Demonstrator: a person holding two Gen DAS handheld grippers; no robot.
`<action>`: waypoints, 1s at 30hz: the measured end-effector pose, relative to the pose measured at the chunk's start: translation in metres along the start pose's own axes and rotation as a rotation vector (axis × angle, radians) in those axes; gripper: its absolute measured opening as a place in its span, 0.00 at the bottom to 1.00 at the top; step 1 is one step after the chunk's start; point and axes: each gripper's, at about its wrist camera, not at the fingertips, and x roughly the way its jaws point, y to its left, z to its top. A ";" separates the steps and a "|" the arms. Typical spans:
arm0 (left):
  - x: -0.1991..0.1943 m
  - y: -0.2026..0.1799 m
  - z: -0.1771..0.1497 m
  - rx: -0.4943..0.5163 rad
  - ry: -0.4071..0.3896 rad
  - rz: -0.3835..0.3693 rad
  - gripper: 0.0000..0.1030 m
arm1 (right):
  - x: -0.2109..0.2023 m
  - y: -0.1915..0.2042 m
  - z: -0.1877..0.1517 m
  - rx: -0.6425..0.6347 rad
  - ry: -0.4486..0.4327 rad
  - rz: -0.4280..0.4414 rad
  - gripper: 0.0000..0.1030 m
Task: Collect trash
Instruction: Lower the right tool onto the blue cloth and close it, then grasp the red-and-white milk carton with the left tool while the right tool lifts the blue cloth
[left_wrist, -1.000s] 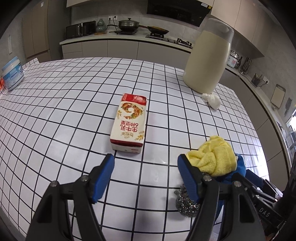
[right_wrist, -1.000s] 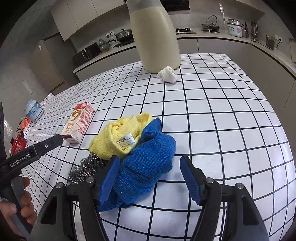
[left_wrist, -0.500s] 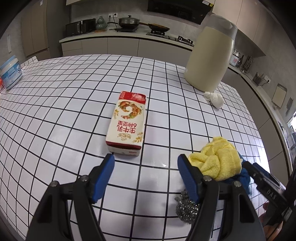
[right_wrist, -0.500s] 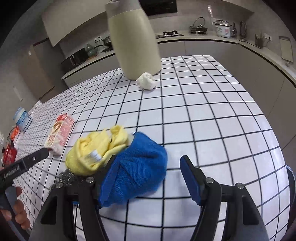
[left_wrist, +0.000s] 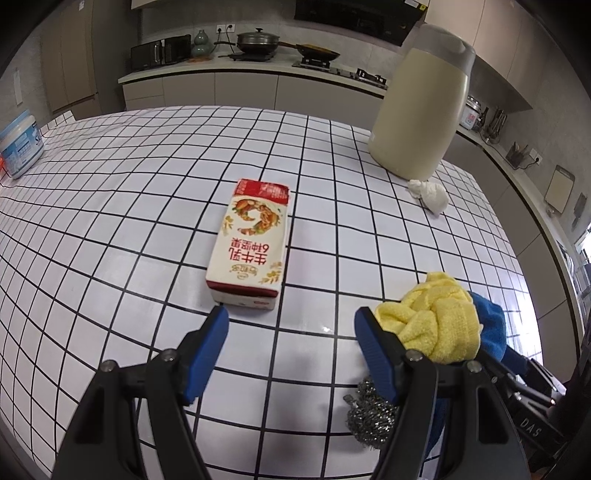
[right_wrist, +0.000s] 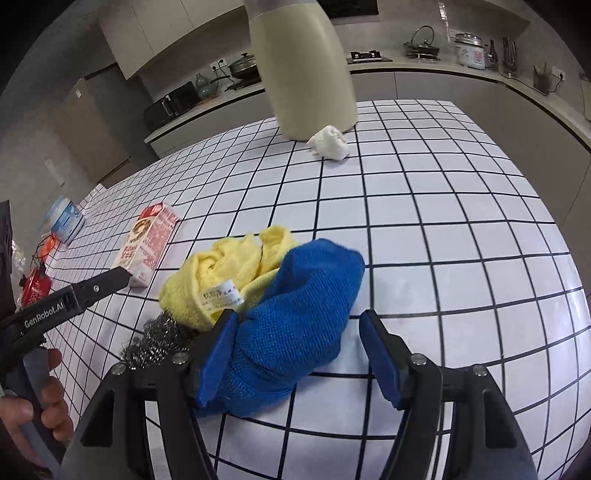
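- Left claw (left_wrist: 291, 332): jaws spread wide, nothing between them; it hangs over the gridded table (left_wrist: 129, 221), with the carton's near end just beyond the left pad (left_wrist: 207, 354).
- Right claw (right_wrist: 299, 350): jaws also spread, nothing gripped. Its left pad (right_wrist: 218, 354) lies against the blue cloth (right_wrist: 295, 325); the right pad sits apart from the cloth, over bare table.
- Carton (left_wrist: 251, 243): lies flat on its side, red cap end pointing away, print facing up. Trash item 1.
- Tissue (left_wrist: 428, 192): crumpled white wad on the table, just beside the base of the tall cream bin (left_wrist: 417, 114). Trash item 2. Whether wad and bin touch, cannot tell.
- Yellow cloth (left_wrist: 436, 325): bunched, touching the blue cloth; a white label shows on it in the right wrist view.
- Scourer (right_wrist: 155, 343): steel wool ball, tucked against the near edge of the yellow cloth.
- Tub (left_wrist: 18, 147): white and blue, at the far left table edge, well apart from the carton.
- Hand (right_wrist: 40, 406): visible at lower left of the right wrist view, gripping the left claw's handle.
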 end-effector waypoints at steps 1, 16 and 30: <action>0.000 0.000 0.000 0.000 0.000 -0.001 0.70 | 0.001 0.000 -0.001 0.000 0.004 0.006 0.68; -0.002 0.002 0.002 0.005 -0.012 -0.001 0.70 | -0.014 -0.002 0.005 -0.012 -0.059 0.007 0.37; 0.021 0.006 0.023 -0.007 -0.012 0.027 0.70 | -0.002 -0.007 0.040 -0.015 -0.102 -0.016 0.37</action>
